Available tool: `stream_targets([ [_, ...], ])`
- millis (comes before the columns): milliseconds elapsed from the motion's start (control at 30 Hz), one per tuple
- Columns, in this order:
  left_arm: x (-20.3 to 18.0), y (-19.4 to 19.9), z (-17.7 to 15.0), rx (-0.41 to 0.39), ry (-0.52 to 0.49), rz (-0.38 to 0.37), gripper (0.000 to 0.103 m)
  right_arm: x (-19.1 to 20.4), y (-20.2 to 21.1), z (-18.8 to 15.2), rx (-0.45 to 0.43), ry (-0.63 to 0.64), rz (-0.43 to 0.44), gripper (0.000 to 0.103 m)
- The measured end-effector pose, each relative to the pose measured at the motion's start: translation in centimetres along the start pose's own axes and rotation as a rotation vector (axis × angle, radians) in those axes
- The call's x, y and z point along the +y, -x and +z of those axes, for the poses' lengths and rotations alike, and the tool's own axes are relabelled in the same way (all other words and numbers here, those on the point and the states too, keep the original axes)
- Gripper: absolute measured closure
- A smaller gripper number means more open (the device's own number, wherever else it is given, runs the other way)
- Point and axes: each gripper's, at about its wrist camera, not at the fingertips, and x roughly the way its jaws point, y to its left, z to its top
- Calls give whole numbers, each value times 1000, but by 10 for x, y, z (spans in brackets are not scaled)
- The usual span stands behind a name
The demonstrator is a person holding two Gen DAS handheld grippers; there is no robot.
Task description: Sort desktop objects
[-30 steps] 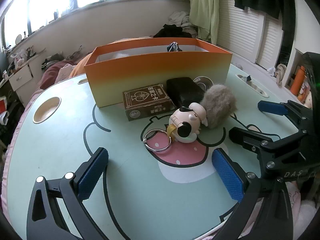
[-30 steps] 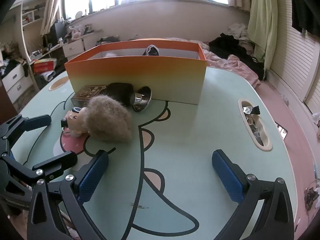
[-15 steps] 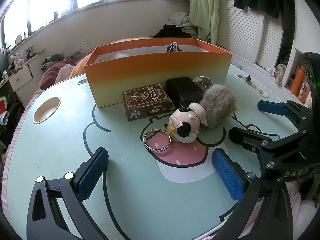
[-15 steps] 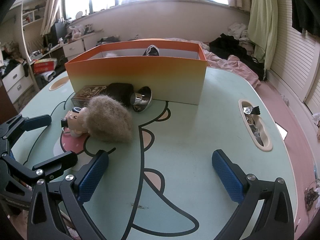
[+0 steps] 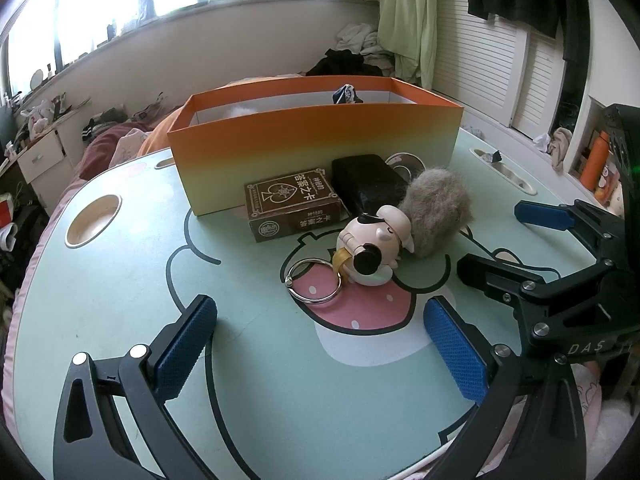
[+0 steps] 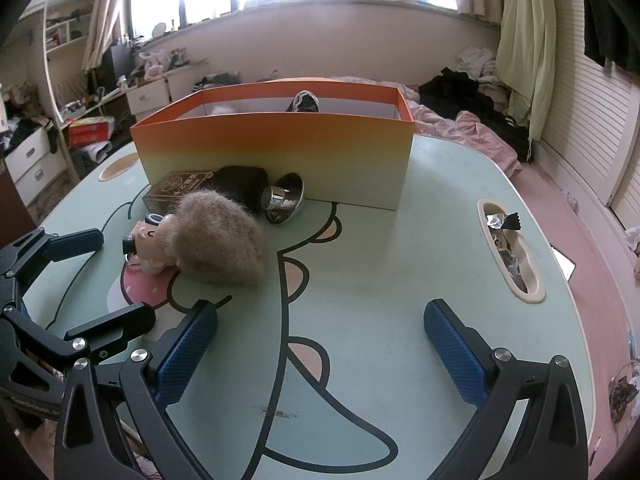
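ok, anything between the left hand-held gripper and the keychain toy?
Nothing visible. The left hand-held gripper is open over bare table, and the keychain toy lies straight ahead, its metal ring nearest. The card box and orange box sit behind it.

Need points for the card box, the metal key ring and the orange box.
card box (image 5: 291, 196), left wrist view, on its printed top face.
metal key ring (image 5: 295, 295), left wrist view, on the lower left arc of the ring.
orange box (image 6: 276, 152), right wrist view, on its front wall.
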Motion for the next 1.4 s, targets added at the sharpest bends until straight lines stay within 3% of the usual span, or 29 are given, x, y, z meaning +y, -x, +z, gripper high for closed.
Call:
stream_targets([
  [700, -1, 1, 0, -1, -1, -1, 0, 1, 6, -2, -15, 4, 12, 0],
  [867, -2, 0, 1, -2, -2, -5, 0, -7, 20, -3, -82, -38, 46, 28],
  [1033, -2, 1, 1, -2, -2, -5, 0, -20, 43, 4, -207, -99, 102, 32],
  [1133, -2, 1, 0, -2, -2, -5, 0, -12, 41, 12, -193, -67, 132, 32],
  [1267, -2, 1, 0, -2, -2, -5, 0, 2, 30, 26, -136, -35, 248, 32],
  [1367, -1, 1, 0, -2, -1, -4, 0, 12, 17, 39, -92, -26, 268, 32],
  [1400, -2, 1, 1, -3, -1, -5, 0, 15, 13, 42, -72, -18, 278, 42],
])
